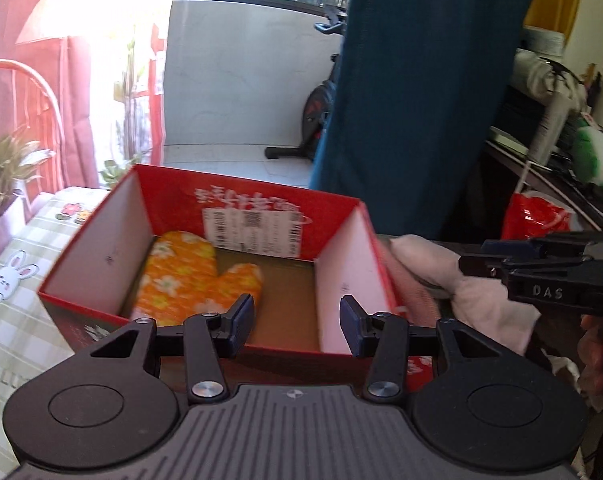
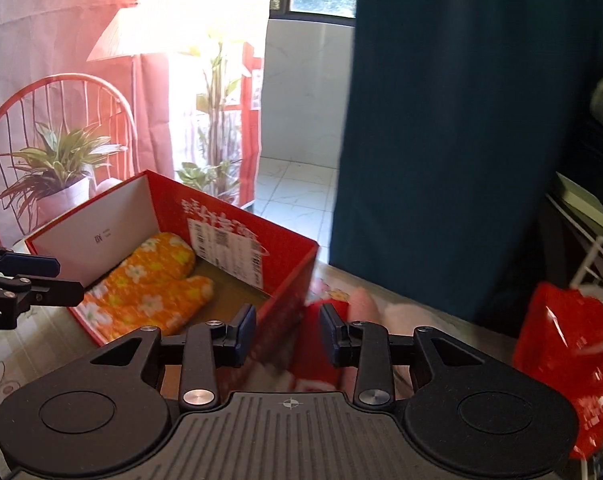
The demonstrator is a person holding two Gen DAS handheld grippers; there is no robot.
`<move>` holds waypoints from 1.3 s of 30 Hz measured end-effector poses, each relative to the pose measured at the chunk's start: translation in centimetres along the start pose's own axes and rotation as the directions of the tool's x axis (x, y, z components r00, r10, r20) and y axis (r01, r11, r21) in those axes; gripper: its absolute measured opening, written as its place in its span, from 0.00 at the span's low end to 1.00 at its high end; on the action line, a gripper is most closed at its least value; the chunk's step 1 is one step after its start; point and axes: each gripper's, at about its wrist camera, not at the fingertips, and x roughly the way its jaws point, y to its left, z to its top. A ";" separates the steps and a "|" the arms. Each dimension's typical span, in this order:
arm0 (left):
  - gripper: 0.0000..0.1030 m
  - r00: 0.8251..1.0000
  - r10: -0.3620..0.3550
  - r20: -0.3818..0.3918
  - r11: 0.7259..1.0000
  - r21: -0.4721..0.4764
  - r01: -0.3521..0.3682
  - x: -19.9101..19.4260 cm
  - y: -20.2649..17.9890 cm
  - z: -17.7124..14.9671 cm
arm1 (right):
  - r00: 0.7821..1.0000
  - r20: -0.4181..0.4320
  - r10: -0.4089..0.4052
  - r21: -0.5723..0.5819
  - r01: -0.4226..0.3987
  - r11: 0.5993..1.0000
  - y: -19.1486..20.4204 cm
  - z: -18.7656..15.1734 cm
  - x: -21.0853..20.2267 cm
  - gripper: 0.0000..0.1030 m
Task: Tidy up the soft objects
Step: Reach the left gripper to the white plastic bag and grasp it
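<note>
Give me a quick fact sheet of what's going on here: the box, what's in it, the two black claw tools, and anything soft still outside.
container: red box, open top, on a checked tablecloth
inside box: orange flowered oven mitt, lying flat
left gripper: open, nothing between its fingers, over the box's near edge
right gripper: open, nothing gripped, beside the box
still outside: pale soft cloth items right of the box
also nearby: red plastic bag, potted plant

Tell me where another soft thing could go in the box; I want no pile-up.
The red box has bare brown floor between the orange oven mitt and its right wall. The left side is taken. Outside that wall, white and pink cloths crowd the table.
</note>
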 end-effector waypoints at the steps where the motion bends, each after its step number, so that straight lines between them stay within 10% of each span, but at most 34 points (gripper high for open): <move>1: 0.48 1.000 -0.016 -0.005 1.000 0.001 0.016 -0.1 -0.6 -0.5 | 1.000 -0.003 -0.002 0.010 0.002 1.000 -0.5 -0.9 -0.5 0.32; 12: 0.48 0.984 -0.121 -0.131 0.990 0.055 0.129 0.8 -4.2 -6.6 | 0.994 -0.102 0.025 0.057 -0.019 0.998 -0.9 -9.0 -0.3 0.31; 31: 0.47 0.936 -0.134 -0.325 0.984 0.066 0.164 7.1 -5.5 -12.2 | 0.988 -0.102 0.114 0.112 -0.103 0.988 0.6 -10.6 5.0 0.31; 39: 0.26 0.935 -0.116 -0.334 0.986 0.076 0.149 7.6 -4.9 -12.6 | 0.981 -0.107 0.162 0.127 -0.148 0.981 1.2 -10.4 7.6 0.31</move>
